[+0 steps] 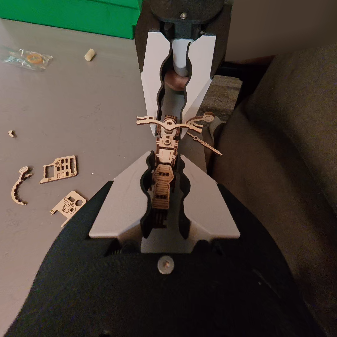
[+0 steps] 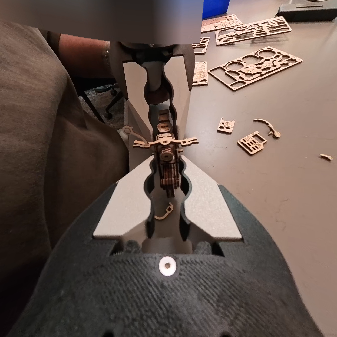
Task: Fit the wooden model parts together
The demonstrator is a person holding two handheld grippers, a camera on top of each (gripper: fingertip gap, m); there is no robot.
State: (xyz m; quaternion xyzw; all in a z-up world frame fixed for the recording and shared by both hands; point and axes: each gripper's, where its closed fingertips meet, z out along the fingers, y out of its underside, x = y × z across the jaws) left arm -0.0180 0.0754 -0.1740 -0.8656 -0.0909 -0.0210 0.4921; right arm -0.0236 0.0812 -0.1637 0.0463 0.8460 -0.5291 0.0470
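A small wooden motorcycle model (image 1: 162, 191) is held in the air between both grippers, near the table's edge. My left gripper (image 1: 166, 153) is shut on its rear half, around the seat and tank. My right gripper (image 1: 168, 134) faces it from the far side and is shut on the front end, below the handlebars (image 1: 166, 125). In the right wrist view my right gripper (image 2: 167, 156) clamps the front fork and headlight of the model (image 2: 168, 175), with the left gripper (image 2: 165, 135) opposite. One handlebar end carries a round mirror (image 1: 208, 116); the other end has none.
Loose offcuts (image 1: 61, 168) (image 1: 70, 206) and a curved wooden piece (image 1: 18, 187) lie on the grey table (image 1: 91, 109). There are also a small parts bag (image 1: 27, 58), a cream block (image 1: 90, 54) and a green box (image 1: 73, 16). Punched part sheets (image 2: 255, 69) lie farther off. A hook-shaped piece (image 2: 164, 212) lies below my right gripper. The grippers are tip to tip, or close to it. From either gripper's tips it is about 15 cm to the curved wooden piece (image 1: 18, 187). It turns up in the right wrist view (image 2: 268, 127) as well.
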